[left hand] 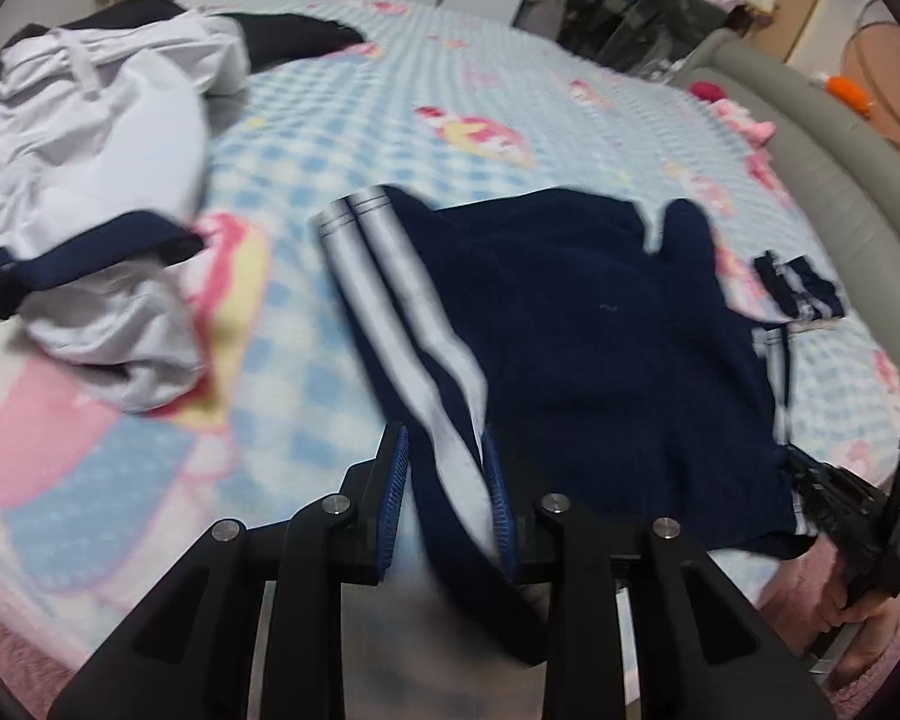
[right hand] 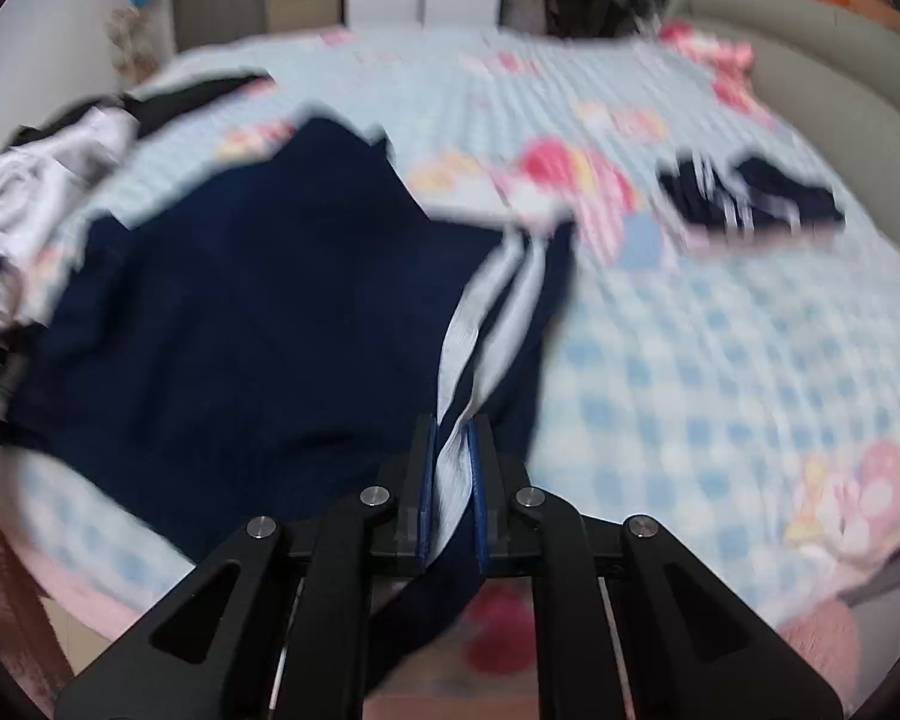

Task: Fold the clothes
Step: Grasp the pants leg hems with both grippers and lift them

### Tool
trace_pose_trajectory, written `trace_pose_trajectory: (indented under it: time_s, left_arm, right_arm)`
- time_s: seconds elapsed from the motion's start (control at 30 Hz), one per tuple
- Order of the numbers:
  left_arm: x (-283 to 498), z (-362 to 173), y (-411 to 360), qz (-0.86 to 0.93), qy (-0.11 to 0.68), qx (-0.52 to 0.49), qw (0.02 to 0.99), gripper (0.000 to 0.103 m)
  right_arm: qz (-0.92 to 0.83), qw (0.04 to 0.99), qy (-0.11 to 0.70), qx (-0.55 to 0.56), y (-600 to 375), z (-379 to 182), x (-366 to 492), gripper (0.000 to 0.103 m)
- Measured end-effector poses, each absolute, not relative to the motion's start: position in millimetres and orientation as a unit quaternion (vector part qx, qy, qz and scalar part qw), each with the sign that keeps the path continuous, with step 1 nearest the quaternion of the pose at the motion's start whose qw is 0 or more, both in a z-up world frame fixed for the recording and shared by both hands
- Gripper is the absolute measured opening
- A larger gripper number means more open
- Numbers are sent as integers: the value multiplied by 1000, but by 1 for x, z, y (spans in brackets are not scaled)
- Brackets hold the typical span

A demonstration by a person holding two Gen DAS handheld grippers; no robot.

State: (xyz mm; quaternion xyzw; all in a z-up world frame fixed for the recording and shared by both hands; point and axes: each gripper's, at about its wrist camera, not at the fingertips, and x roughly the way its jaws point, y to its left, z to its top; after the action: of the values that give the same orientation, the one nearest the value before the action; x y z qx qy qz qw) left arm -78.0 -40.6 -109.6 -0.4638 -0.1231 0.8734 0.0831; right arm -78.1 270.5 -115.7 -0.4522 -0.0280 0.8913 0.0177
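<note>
Both grippers pinch the navy shorts (left hand: pixel 600 348) at opposite striped side edges.
Your left gripper (left hand: pixel 447 480) and right gripper (right hand: pixel 453 468) clamp the fabric, spread on the checked bedsheet (left hand: pixel 342 120); a white garment (left hand: pixel 90 180) lies well left of the shorts.

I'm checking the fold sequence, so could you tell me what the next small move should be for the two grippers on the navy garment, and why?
Probably lift both near corners together and carry them away toward the far edge. The right gripper is shut on the striped side of the navy garment, the left gripper has its other striped side between its pads, and the cloth lies spread flat on the checked bed sheet.
</note>
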Motion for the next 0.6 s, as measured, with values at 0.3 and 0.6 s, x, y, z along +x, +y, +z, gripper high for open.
trace_pose_trajectory:
  time_s: [0.3,0.6]
  left_arm:
    - [-60,-68,-12,911,-98,-375,143,60]
    - [-98,-115,37,871,-41,-468,145,61]
  right_arm:
    - [921,41,-45,-385,259,-72,-73,15]
    - [885,-34,-41,-463,227,-119,-96,16]
